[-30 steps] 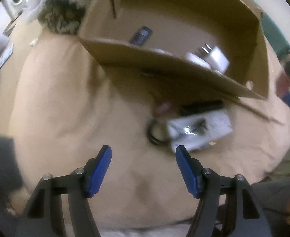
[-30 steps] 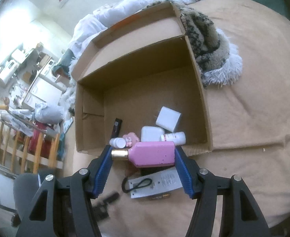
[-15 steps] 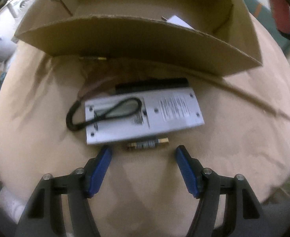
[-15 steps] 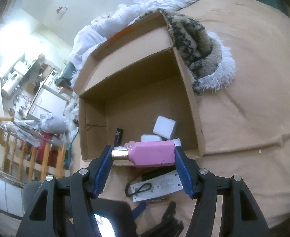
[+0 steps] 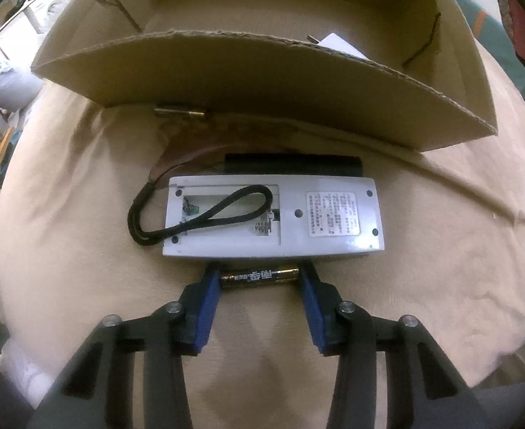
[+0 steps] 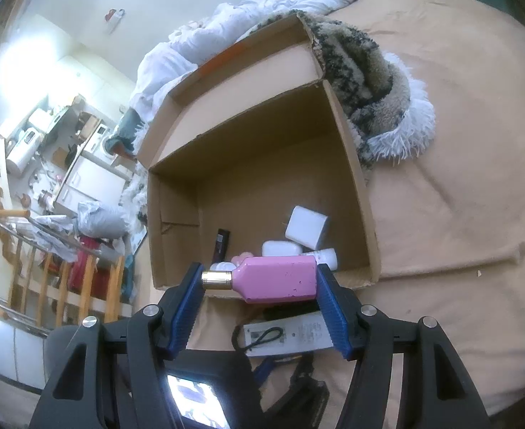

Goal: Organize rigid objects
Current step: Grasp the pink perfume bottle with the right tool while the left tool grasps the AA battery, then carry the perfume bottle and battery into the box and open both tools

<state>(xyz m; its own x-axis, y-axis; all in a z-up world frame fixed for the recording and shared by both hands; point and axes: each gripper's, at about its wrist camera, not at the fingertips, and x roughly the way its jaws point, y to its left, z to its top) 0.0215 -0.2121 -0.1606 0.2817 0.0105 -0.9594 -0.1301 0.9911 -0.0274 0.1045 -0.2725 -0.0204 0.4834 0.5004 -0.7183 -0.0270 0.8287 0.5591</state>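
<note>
My left tongs (image 5: 260,279) pinch the battery (image 5: 258,277) on the bed beside the remote (image 5: 273,216) — right tongs (image 6: 258,282) grip the pink bottle (image 6: 275,279) over the box (image 6: 355,186); next, drop both inside.

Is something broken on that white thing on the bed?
The white rectangular remote lies face down with its battery cover missing: the compartment is open, showing a spring and a bit of circuit board. A black cord loop lies across it. One loose black-and-gold battery sits between the left tongs.
</note>
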